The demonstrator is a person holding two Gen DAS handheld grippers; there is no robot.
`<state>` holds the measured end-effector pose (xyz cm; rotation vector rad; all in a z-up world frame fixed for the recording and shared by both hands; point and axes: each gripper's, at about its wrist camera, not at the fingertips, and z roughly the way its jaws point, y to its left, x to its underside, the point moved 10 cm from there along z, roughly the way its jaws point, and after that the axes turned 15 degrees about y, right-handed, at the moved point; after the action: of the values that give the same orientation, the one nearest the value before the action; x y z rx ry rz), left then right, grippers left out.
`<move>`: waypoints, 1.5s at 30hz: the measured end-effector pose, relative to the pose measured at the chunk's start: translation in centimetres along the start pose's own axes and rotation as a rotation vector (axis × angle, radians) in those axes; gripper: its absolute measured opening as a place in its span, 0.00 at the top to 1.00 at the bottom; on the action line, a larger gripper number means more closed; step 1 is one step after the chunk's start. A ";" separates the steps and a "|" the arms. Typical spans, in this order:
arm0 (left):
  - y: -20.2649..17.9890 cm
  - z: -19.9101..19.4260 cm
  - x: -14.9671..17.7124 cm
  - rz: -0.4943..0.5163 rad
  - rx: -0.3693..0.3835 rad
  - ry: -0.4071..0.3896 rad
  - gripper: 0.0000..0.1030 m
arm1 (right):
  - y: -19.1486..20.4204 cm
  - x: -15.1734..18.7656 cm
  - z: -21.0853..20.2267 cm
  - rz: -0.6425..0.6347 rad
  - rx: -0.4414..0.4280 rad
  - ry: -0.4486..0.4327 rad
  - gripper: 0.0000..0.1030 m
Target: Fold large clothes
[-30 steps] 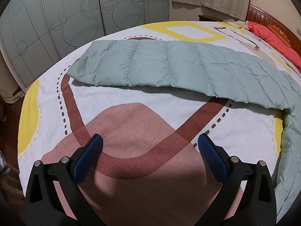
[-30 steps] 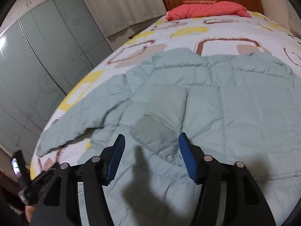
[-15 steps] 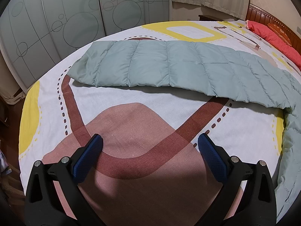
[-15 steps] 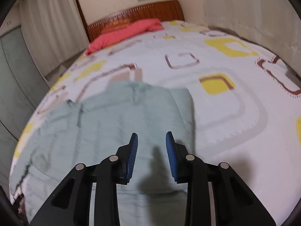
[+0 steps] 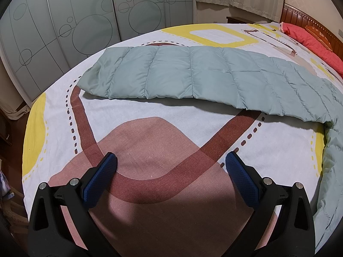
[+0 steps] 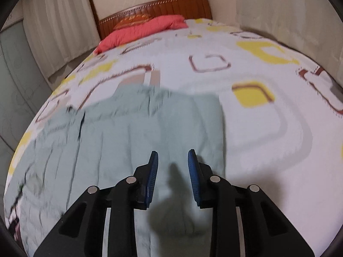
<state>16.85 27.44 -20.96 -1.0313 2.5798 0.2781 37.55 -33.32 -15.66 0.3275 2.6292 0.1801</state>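
Blue ribbed pads are lining both grippers. The left gripper [image 5: 170, 165] is hanging released, its jaws standing wide apart over the bedsheet [image 5: 150, 115], with nothing between them. The right gripper [image 6: 173, 160] is hovering with its jaws set narrow and a gap showing between the pads; no cloth is sitting between them, so it is grasping nothing. Its shadow is falling on the jacket [image 6: 128, 132] just beyond.

The jacket, a pale grey-green quilted down one, is lying spread flat on the bed, its stitched panels puffing slightly. In the left wrist view one sleeve [image 5: 171, 72] is stretching straight across the sheet, past the gripper and well apart from it. The right wrist view is blurring, so finer seams cannot be told.

Farther off, a red pillow [image 6: 141, 32] is resting against the wooden headboard [image 6: 163, 6]. Frosted wardrobe doors [image 5: 75, 21] are standing past the bed's edge. No writing is showing anywhere readable.
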 end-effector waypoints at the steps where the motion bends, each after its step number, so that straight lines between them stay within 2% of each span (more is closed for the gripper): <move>1: 0.1 0.0 0.0 0.000 0.001 0.000 0.02 | -0.1 -0.7 0.4 0.001 0.005 -0.007 0.71; 4: 0.0 0.0 0.0 0.000 0.001 -0.001 0.02 | -1.0 -1.9 2.7 0.007 0.053 0.011 0.71; 7: 0.1 0.0 0.0 0.001 -0.001 -0.001 0.02 | -1.9 -1.4 6.1 0.012 0.062 0.107 0.71; 9: 0.0 0.0 0.0 -0.001 0.002 0.000 0.02 | -1.5 -1.8 5.5 -0.005 0.090 0.103 0.70; 12: 0.0 0.0 0.0 0.000 -0.002 -0.001 0.02 | -0.4 -2.8 3.5 -0.008 0.069 0.062 0.69; 15: 0.0 0.0 0.0 0.000 0.000 -0.001 0.02 | 0.6 -3.5 3.0 -0.017 0.056 0.029 0.43; 17: 0.0 0.0 0.0 0.000 -0.001 -0.001 0.02 | 1.1 -3.4 4.1 -0.024 0.050 0.038 0.42; 19: 0.0 0.0 0.0 0.000 -0.002 -0.001 0.02 | 1.3 -2.4 6.9 -0.035 0.049 0.124 0.42; 22: 0.1 0.0 0.0 -0.001 0.001 0.000 0.02 | 1.7 -2.1 6.3 -0.054 0.102 0.094 0.42; 28: 0.0 0.0 0.0 -0.002 0.005 0.000 0.02 | 5.1 0.8 2.0 -0.071 0.019 0.022 0.42; 34: 0.0 -0.1 0.0 -0.008 0.018 0.006 0.02 | 5.0 3.5 5.2 -0.086 0.074 0.086 0.42; 38: 0.2 -0.2 0.0 -0.019 0.054 0.019 0.02 | 5.0 3.5 5.4 -0.090 0.083 0.078 0.41; 42: 1.0 -0.9 -0.9 -0.069 0.169 0.002 0.02 | 5.3 3.4 5.1 -0.085 0.068 0.070 0.39; 45: 2.7 -0.4 -2.7 -0.134 0.224 -0.011 0.02 | 5.3 3.5 5.1 -0.088 0.062 0.063 0.37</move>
<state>16.69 30.99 -19.40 -1.1076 2.4494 -0.0381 38.08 -26.91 -20.74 0.2294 2.7100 0.0804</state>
